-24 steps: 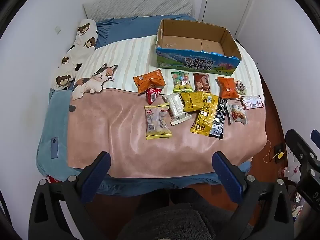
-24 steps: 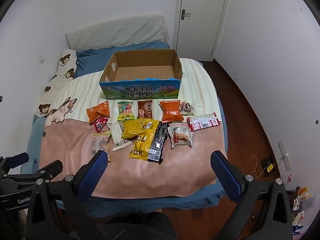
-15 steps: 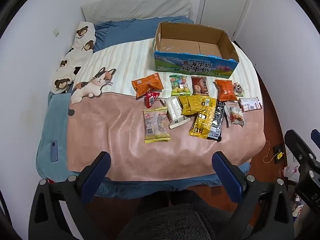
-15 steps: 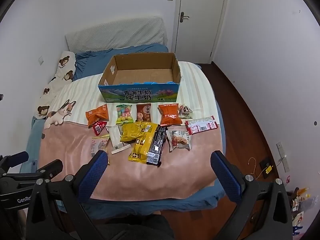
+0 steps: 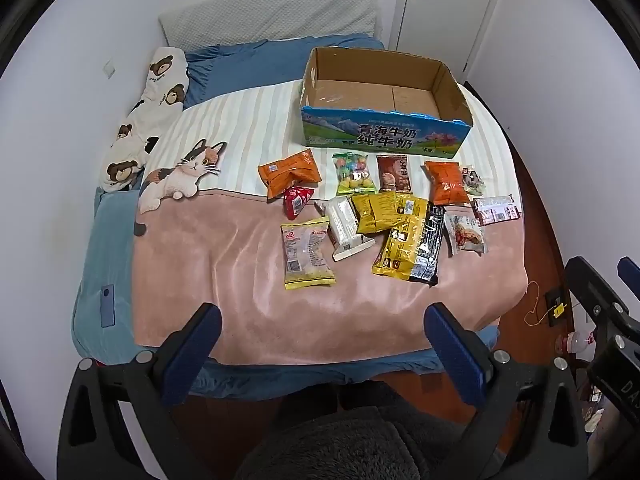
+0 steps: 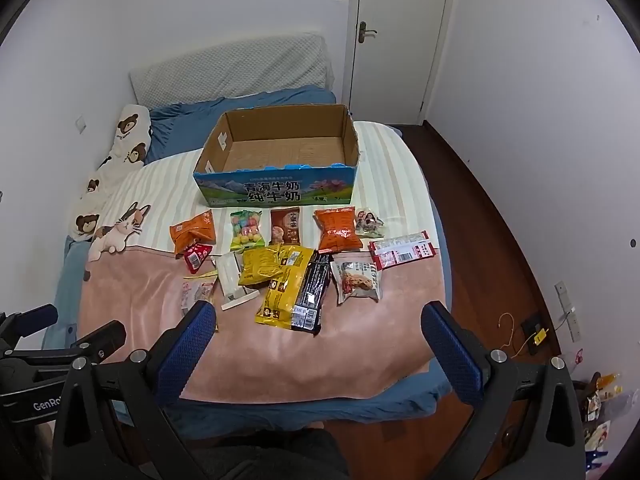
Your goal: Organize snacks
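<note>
Cardboard box (image 6: 280,152) sits empty behind the snacks (image 5: 384,208) spread on the bed (image 5: 240,272), w/ both left gripper (image 5: 320,332) & right gripper (image 6: 316,332) released wide, nothing held; we judge we're set to start loading.

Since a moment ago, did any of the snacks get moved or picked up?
No. Both the left gripper and the right gripper stay open and empty over the foot of the bed; only their view drifts a little. The snack packets, like the yellow bag, lie where they were, and the cardboard box is still empty.
</note>
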